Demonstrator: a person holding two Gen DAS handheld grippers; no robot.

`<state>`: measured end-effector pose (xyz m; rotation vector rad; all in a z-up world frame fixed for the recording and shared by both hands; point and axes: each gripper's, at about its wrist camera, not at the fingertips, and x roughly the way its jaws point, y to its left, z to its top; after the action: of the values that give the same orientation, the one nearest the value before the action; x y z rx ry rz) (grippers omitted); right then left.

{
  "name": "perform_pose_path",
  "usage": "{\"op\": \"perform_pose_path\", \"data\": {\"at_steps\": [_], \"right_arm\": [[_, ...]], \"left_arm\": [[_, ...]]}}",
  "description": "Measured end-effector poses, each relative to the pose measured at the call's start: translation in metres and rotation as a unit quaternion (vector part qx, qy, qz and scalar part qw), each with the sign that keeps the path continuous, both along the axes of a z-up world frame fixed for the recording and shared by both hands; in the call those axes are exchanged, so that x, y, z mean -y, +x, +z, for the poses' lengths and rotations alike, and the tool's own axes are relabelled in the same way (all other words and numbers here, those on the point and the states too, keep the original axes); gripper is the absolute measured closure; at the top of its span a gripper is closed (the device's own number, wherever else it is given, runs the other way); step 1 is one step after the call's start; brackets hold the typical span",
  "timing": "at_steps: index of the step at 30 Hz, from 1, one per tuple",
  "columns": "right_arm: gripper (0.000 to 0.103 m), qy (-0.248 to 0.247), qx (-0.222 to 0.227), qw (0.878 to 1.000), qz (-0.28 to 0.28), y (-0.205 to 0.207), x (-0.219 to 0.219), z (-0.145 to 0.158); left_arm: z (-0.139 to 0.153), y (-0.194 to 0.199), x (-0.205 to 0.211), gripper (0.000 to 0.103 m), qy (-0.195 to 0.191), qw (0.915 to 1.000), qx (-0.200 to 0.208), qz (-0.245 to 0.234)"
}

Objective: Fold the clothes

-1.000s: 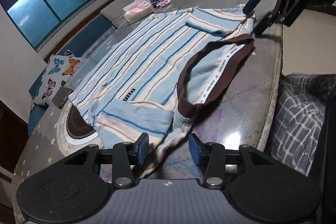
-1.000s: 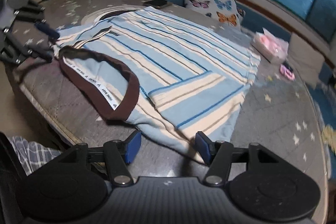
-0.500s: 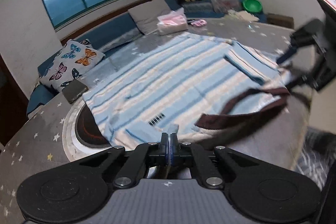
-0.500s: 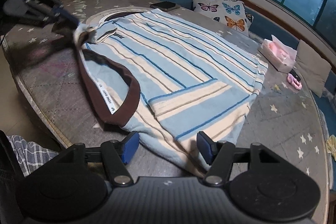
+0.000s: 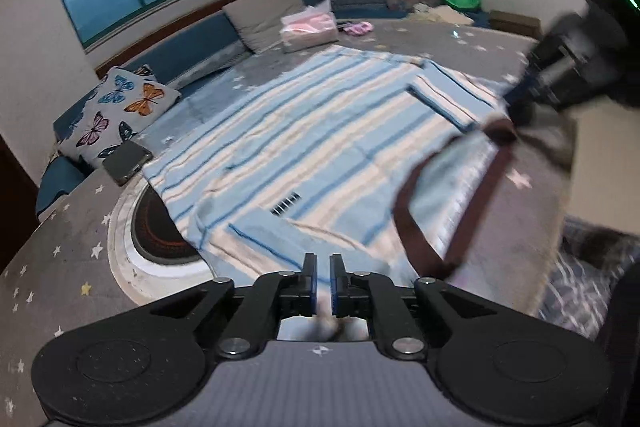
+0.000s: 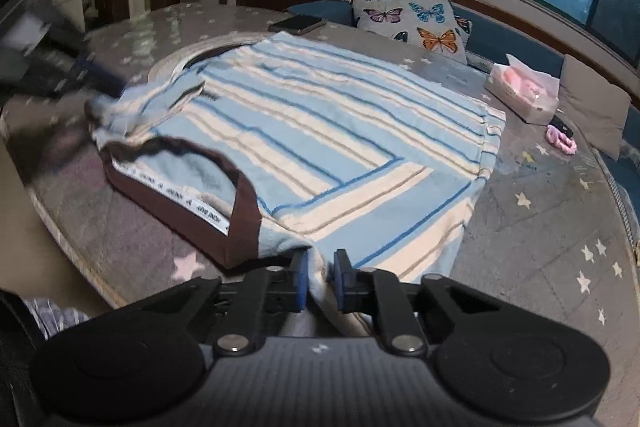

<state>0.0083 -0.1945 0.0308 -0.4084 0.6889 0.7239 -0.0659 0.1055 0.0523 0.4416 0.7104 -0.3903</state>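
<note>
A light blue striped shirt (image 5: 304,143) with a brown collar band (image 5: 472,195) lies spread on the grey star-patterned table (image 5: 68,267). My left gripper (image 5: 323,277) is shut on the shirt's near shoulder corner. In the right wrist view the same shirt (image 6: 320,135) lies flat with its brown collar (image 6: 192,203) toward me, and my right gripper (image 6: 321,281) is shut on the other shoulder's cloth. Each gripper shows blurred in the other's view: the right gripper (image 5: 520,95), the left gripper (image 6: 100,83). Both shoulder corners are lifted off the table.
A phone (image 5: 127,162) lies near the far table edge. A butterfly cushion (image 5: 120,111), a pink tissue pack (image 5: 308,27) and a pink hair tie (image 5: 358,27) are beyond the shirt. A plaid cloth (image 5: 576,291) is at the near right.
Both grippers closed on the shirt's shoulder corners: the left first, the right within the last half second. The corners and collar have lifted and the collar band is pulled taut.
</note>
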Motion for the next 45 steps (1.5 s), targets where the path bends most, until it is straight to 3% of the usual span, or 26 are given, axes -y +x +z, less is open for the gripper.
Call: {"op": "perform_pose_path", "data": {"at_steps": [3,11,14,16,19,24,28,31,33,37,43,45], "right_arm": [[0.094,0.008,-0.002,1.0,-0.005,0.004,0.001,0.003],[0.095,0.021,-0.006,1.0,-0.02,0.015,0.0,0.009],[0.095,0.02,-0.009,1.0,-0.022,0.015,0.001,0.006],[0.095,0.015,-0.009,1.0,-0.017,0.011,0.001,0.003],[0.089,-0.002,-0.008,1.0,-0.007,0.005,0.0,-0.002],[0.078,-0.037,0.004,0.999,0.023,-0.011,0.002,-0.015],[0.073,-0.03,0.017,0.999,0.021,-0.012,0.004,-0.018],[0.093,-0.012,0.005,1.0,0.007,-0.006,0.005,-0.017],[0.096,-0.001,-0.005,1.0,0.001,-0.004,0.006,-0.013],[0.098,0.031,-0.001,0.999,0.023,-0.023,0.013,0.018],[0.098,0.047,0.015,0.998,0.045,-0.072,0.025,0.069],[0.098,0.045,0.021,0.998,0.049,-0.076,0.024,0.084]], "left_arm": [[-0.006,-0.007,0.003,0.057,0.012,0.9999,-0.002,-0.012],[-0.028,-0.009,0.01,0.057,0.049,0.998,-0.013,-0.038],[-0.031,-0.006,0.009,0.064,0.045,0.9982,-0.014,-0.038],[-0.031,-0.003,0.008,0.082,0.043,0.9984,-0.016,-0.034],[-0.032,0.0,0.007,0.094,0.043,0.9987,-0.015,-0.025],[-0.027,-0.001,0.002,0.096,0.026,0.9996,-0.011,0.0],[-0.022,-0.002,0.001,0.097,0.017,0.9997,-0.001,0.018],[-0.014,-0.003,0.001,0.097,0.007,0.9994,0.008,0.034],[-0.003,-0.01,0.0,0.098,0.005,0.9989,0.022,0.042],[0.025,-0.032,-0.006,0.098,-0.005,0.997,0.045,0.063],[0.078,-0.074,-0.017,0.103,-0.04,0.989,0.083,0.116],[0.089,-0.072,-0.022,0.103,-0.055,0.9868,0.091,0.122]]}}
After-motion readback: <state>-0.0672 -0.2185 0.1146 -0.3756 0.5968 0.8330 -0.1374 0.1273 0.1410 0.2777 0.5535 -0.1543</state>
